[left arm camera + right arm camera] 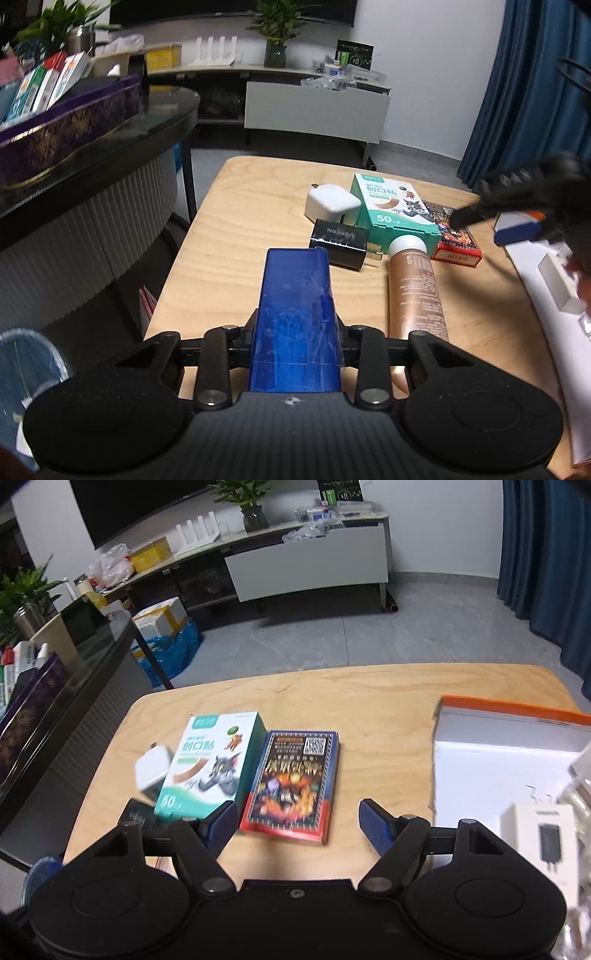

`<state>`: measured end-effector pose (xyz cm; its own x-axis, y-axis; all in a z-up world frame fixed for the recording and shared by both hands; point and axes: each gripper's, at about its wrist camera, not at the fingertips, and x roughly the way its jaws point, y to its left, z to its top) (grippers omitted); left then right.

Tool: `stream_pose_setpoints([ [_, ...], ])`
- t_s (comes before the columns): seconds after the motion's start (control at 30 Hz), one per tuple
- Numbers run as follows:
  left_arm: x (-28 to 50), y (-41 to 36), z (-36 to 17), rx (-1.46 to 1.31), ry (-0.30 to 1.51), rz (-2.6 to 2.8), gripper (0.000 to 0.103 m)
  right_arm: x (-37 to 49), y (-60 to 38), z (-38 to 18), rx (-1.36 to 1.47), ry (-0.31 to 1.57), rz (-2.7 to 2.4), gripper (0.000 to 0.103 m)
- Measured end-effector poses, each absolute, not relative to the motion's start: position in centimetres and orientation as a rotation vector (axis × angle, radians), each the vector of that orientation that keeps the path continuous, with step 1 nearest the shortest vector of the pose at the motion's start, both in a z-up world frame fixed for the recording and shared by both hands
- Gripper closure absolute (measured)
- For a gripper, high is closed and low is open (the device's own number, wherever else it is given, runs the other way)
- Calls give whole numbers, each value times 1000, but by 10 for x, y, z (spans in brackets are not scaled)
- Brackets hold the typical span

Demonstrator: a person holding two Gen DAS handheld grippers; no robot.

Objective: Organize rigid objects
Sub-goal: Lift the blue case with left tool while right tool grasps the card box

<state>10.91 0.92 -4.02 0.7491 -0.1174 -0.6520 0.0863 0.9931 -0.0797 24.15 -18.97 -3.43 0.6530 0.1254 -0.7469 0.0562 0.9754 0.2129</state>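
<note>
While the white box (480, 760) is holding only a charger carton (546, 845), we are finding five items waiting on the table (369, 698) (card pack (291, 782) nearest), right gripper (297, 825) gaping empty, left gripper (293, 314) pinched closed on nothing.

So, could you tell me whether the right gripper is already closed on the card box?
No, the right gripper is open, and the card box lies flat on the table beyond its fingertips.

Colours and patterns on the light wood-grain table (388, 709)

Plaster box (212, 764): teal and white, cartoon cat print. Card pack (291, 782): red-edged, dark ornate flame design. Charger (330, 203): plain white. Adapter (338, 243): black. Bottle (415, 291): copper, white cap. Tray (509, 707): white, orange rim.
</note>
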Motion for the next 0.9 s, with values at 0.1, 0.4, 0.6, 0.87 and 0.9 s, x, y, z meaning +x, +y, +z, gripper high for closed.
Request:
stream_pose_setpoints([
  [0.1, 106, 10, -45, -29, 702, -118, 69, 258, -189, -43, 231, 887, 27, 16],
  [0.4, 111, 6, -47, -37, 668, -123, 68, 284, -172, -55, 119, 888, -1, 16],
  [0.6, 113, 4, -48, -55, 658, -106, 70, 271, -165, -57, 48, 859, -28, 32],
  [0.87, 102, 7, -32, -132, 618, -109, 70, 220, -177, -27, 87, 770, 2, 33],
  [0.9, 100, 6, -29, -131, 609, -113, 70, 212, -178, -22, 83, 756, 6, 33],
])
